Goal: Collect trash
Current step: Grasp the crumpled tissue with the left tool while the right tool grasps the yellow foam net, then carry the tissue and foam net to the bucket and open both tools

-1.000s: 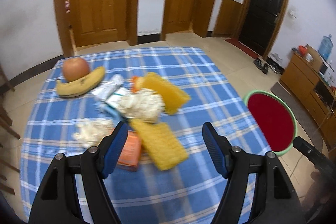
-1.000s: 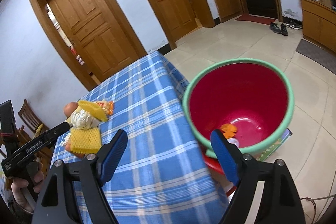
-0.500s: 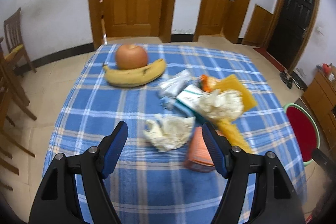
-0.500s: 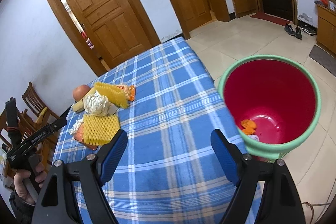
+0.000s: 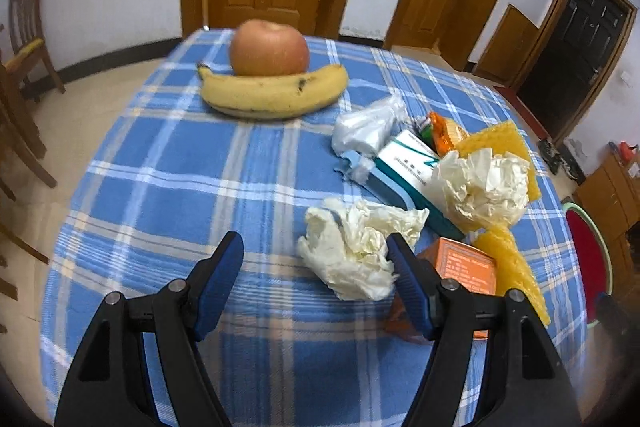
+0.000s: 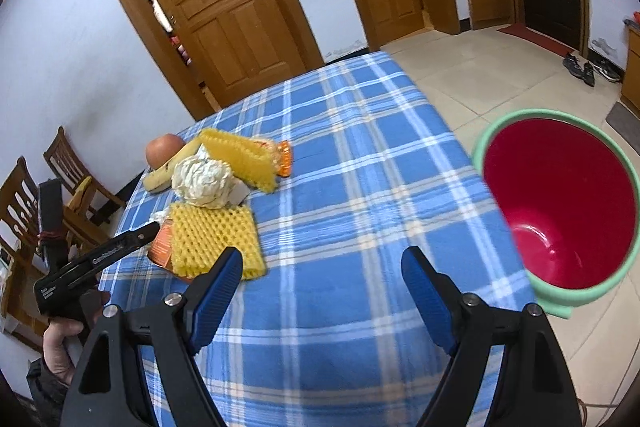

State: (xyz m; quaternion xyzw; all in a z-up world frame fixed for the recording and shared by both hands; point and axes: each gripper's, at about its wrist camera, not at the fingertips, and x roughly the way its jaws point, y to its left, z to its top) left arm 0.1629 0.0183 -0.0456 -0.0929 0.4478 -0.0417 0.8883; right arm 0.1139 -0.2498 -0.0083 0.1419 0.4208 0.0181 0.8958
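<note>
Both jaws wide and empty: left hand-held gripper (image 5: 316,255) sits over a crumpled tissue (image 5: 356,251) on the desk (image 5: 168,163), right hand-held gripper (image 6: 322,269) beside the red bin (image 6: 560,203).

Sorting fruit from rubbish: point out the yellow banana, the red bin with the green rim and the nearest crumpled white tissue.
yellow banana (image 5: 276,95), left wrist view, mid-peel.
red bin with green rim (image 6: 560,203), right wrist view, inner wall.
crumpled white tissue (image 5: 352,247), left wrist view, centre of wad.

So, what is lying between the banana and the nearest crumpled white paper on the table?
Nothing: in the left wrist view, only bare blue checked tablecloth lies between the banana and the crumpled white paper.
</note>
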